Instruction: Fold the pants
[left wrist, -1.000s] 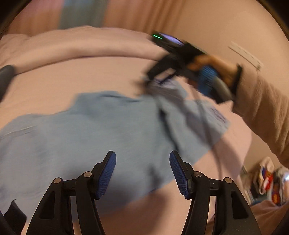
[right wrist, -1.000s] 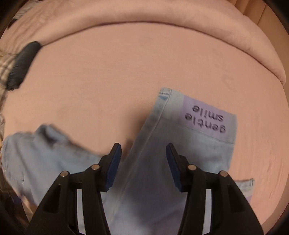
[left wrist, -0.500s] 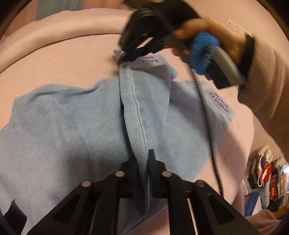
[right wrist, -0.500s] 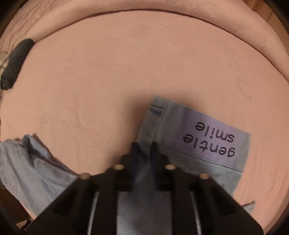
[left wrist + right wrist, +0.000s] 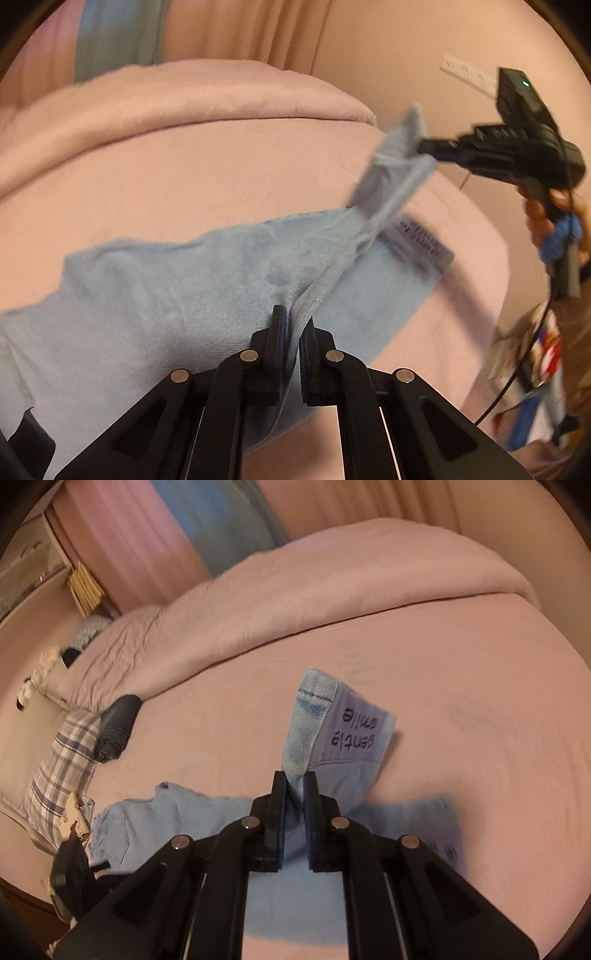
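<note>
Left gripper (image 5: 293, 325): jaws pinched together on a seam ridge of the pants (image 5: 166, 295), low in the left wrist view, the denim bunched up between the pads.
Right gripper (image 5: 293, 794): jaws clamped on the hem end of one leg, which stands up from the pads with its lilac printed label (image 5: 356, 731) showing; in the left wrist view the same gripper (image 5: 424, 147) holds that end raised above the bed.
Pants: light blue denim, spread across the pink bed sheet (image 5: 461, 701); one leg is lifted in a taut line between the two grippers, the other lies flat beneath it with its own label (image 5: 421, 243) near the bed's right edge.
Progress: early, as I judge it. Both grips are made and one leg is off the sheet, but no finished fold is visible; the leg has yet to be laid over and the length doubled up.
Left wrist view only: the person's hand (image 5: 550, 218) on the right gripper's blue-wrapped handle, and clutter on the floor beside the bed.
Right wrist view only: the waist end of the pants at lower left, a plaid cloth (image 5: 62, 760), a dark rolled garment (image 5: 116, 727) and the bunched duvet (image 5: 295, 590) behind.
</note>
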Motion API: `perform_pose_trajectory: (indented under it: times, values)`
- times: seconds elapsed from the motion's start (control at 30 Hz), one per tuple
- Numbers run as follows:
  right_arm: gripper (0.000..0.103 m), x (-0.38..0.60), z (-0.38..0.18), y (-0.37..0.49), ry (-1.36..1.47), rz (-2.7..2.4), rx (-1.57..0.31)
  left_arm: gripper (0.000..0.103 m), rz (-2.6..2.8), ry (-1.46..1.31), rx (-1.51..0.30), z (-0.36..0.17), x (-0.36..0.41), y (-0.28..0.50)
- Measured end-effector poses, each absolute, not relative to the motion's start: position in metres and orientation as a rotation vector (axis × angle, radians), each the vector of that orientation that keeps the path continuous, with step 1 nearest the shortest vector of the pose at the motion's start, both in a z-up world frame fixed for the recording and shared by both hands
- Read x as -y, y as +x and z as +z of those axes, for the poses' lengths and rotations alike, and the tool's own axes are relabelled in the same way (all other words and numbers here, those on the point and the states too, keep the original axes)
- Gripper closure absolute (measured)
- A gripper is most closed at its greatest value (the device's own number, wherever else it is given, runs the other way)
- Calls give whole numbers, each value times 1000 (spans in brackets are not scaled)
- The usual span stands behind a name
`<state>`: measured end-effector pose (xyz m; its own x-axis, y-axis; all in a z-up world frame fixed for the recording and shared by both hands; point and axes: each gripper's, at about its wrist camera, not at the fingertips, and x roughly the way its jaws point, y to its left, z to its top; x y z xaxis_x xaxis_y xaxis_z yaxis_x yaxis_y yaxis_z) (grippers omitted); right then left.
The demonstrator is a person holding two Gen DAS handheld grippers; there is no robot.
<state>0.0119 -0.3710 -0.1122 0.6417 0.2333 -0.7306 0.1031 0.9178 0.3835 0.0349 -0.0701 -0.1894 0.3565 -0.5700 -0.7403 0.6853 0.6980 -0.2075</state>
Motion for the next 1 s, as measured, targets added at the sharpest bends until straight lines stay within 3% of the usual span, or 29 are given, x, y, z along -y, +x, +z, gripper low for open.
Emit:
perform_pose_trajectory:
  times: [0.33,0.43,0.5,0.6,0.63,0.67,0.7,0.9,1.0]
  values:
    - [93,357,-199,-61,663,-12,-903,99,-801,424,-874,-215,96,24]
    - [87,363,-219,-65,794,-12,-902,99,-788,435,-885,-220,96,28]
    - [66,373,-219,-65,880,-28,-861,99,-789,400,-898,-218,93,34]
    - [58,394,-215,-67,1006,-28,-793,99,-792,328,-901,-210,86,39]
    - [59,398,-212,-59,997,-56,-805,99,-790,302,-899,-207,82,39]
    - [73,397,-210,-51,964,-88,-830,99,-782,281,-891,-203,78,37]
    - [96,395,-203,-38,913,-111,-862,99,-772,259,-876,-199,75,37]
    - [97,367,-89,1,637,57,-649,99,-745,240,-686,-165,62,21]
    - [97,362,-66,-7,594,77,-583,99,-751,324,-687,-172,71,14]
